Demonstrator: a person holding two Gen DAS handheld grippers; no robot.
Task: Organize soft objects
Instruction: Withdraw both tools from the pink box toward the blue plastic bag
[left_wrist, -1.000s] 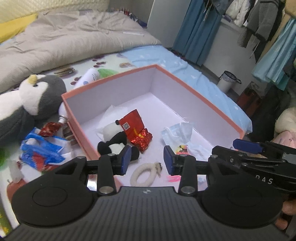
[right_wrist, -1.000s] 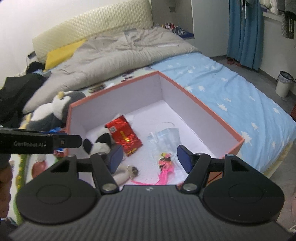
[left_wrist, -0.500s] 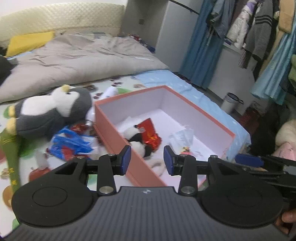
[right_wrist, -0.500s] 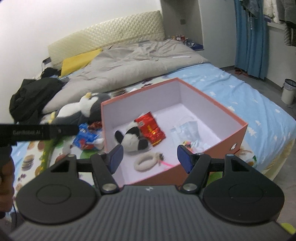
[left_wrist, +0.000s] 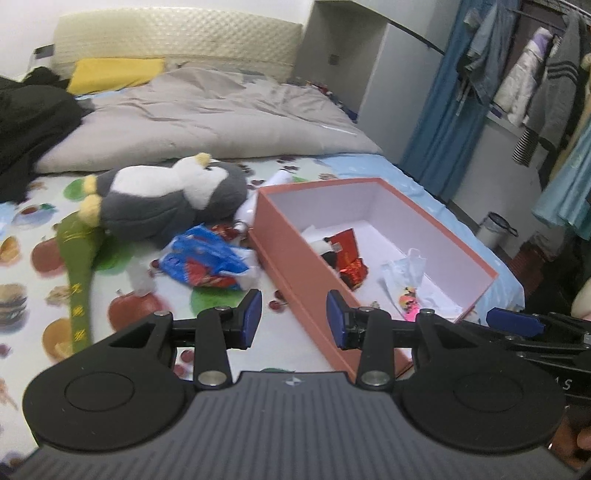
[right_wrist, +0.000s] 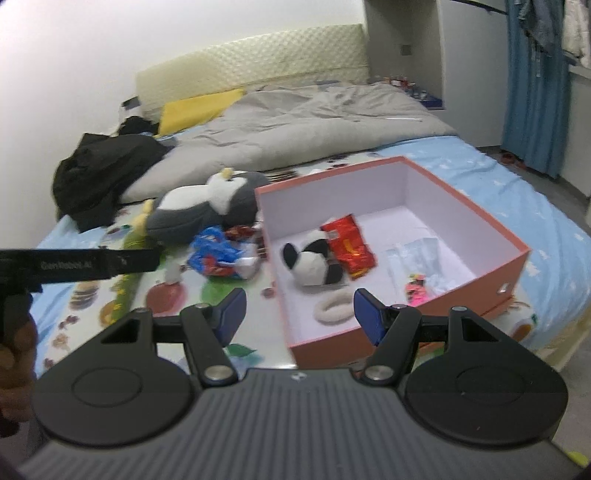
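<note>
1. Left gripper hangs above the bed, jaws parted with nothing between them, the near corner of the box showing in the gap.
2. Right gripper is spread wider, also empty, and sits over the box's front left corner.
3. The box stands open on the printed sheet, salmon outside, white inside.
4. Inside it: the panda lies toward the left wall, a red packet just beside and behind it.
5. A white ring lies near the front wall, in front of the panda.
6. A face mask lies on the right half of the floor, a small pink item in front of it.
7. Outside the box, the penguin lies on its side on the sheet, left of the box.
8. A blue bag lies between penguin and box, close to the box's left wall.
9. A long green plush lies beside the penguin's feet.
10. A grey quilt and a black garment fill the far end of the bed.
</note>
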